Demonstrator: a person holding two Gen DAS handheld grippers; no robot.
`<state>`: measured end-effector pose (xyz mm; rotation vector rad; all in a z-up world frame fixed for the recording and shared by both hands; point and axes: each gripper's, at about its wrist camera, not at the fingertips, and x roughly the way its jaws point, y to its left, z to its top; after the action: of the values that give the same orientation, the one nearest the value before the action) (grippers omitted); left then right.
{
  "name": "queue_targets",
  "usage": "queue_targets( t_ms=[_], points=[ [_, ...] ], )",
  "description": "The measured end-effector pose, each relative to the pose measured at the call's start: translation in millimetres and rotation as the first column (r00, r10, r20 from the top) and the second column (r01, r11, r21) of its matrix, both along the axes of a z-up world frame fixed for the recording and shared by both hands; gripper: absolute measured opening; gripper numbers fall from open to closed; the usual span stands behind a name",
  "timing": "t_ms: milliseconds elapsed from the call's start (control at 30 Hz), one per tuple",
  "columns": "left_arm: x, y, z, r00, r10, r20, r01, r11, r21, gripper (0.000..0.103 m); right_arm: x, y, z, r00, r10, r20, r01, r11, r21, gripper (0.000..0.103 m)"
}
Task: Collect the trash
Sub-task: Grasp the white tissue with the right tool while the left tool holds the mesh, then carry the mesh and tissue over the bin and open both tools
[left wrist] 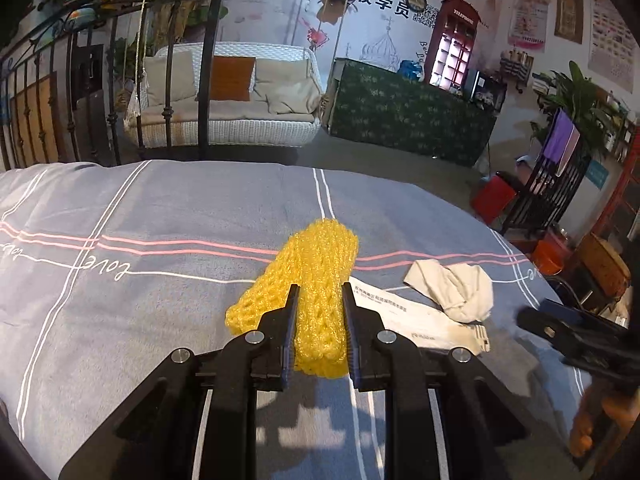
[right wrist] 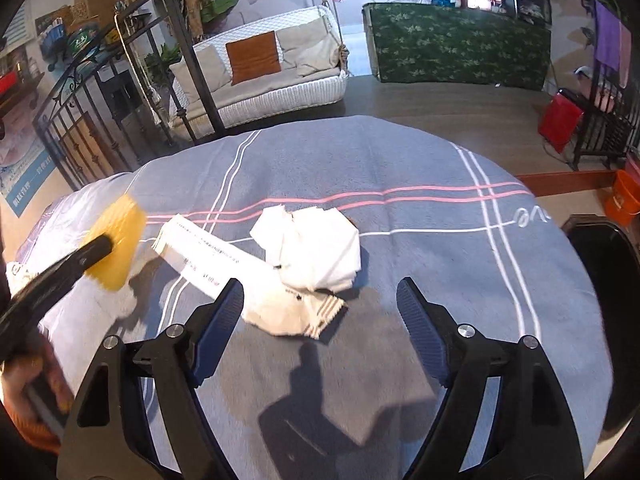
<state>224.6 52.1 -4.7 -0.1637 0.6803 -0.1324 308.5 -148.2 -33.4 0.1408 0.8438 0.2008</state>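
Left gripper [left wrist: 320,292] is closed down on the yellow foam net [left wrist: 316,276], one finger on each side of its near strip, squeezing it. Net sits at the middle of the grey striped bedspread [left wrist: 160,208]; whether it is lifted off the cloth cannot be told. Right gripper [right wrist: 320,292] has its jaws spread wide, holding nothing, hovering just short of the crumpled white tissue [right wrist: 316,248]. Tissue lies on a printed paper slip [right wrist: 208,256], right of the net. Black bin [right wrist: 600,280] stands at the bed's right edge.
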Motion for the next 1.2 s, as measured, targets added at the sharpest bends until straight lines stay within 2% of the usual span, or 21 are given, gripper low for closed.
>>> queue_targets(
  t_ms=[200, 300, 400, 467, 600, 733, 900, 1067, 1200],
  points=[
    [-8.5, -1.2, -5.5, 1.0, -0.017, -0.02, 0.016, 0.999, -0.039, 0.02, 39.0, 8.4, -16.5, 0.999, -0.005, -0.051, 0.003, 0.999, -0.04, 0.07],
    [-9.3, -1.3, -6.5, 0.999, -0.026, -0.024, 0.025, 0.999, -0.034, 0.02, 54.8, 8.0, -24.0, 0.997, -0.016, -0.072, 0.014, 1.0, -0.027, 0.065],
    [-9.2, -1.5, -8.4, 0.999, -0.027, -0.03, 0.026, 0.999, -0.039, 0.02, 63.3, 6.2, -29.8, 0.996, -0.012, -0.09, 0.011, 1.0, -0.009, 0.054],
    [-9.6, -2.3, -9.6, 0.999, -0.024, -0.028, 0.023, 0.999, -0.034, 0.02, 65.5, 6.1, -34.1, 0.994, -0.004, -0.106, 0.005, 1.0, 0.011, 0.037],
    [-13.3, -2.3, -11.3, 0.999, -0.024, -0.03, 0.022, 0.999, -0.049, 0.02, 56.4, 2.1, -32.5, 0.996, -0.007, -0.09, 0.012, 0.998, 0.055, 0.014],
    [-13.3, -6.1, -13.5, 0.999, -0.037, -0.036, 0.036, 0.998, -0.043, 0.02, 37.7, -7.2, -14.3, 1.0, -0.026, -0.01, 0.027, 0.997, 0.078, 0.011],
    [-15.1, -16.5, -12.6, 0.997, -0.071, -0.036, 0.069, 0.996, -0.06, 0.02, 13.6, -28.5, 9.1, 0.995, -0.083, 0.047, 0.077, 0.992, 0.102, 0.011],
    [-22.8, -49.3, -7.8, 0.989, -0.149, -0.021, 0.147, 0.987, -0.066, 0.02, -19.6, -72.6, 24.2, 0.98, -0.183, 0.072, 0.175, 0.978, 0.112, 0.011],
    [-29.5, -81.0, -8.6, 0.976, -0.219, -0.011, 0.218, 0.974, -0.06, 0.02, -48.8, -117.0, 27.4, 0.956, -0.282, 0.087, 0.274, 0.957, 0.095, 0.011]
  ],
)
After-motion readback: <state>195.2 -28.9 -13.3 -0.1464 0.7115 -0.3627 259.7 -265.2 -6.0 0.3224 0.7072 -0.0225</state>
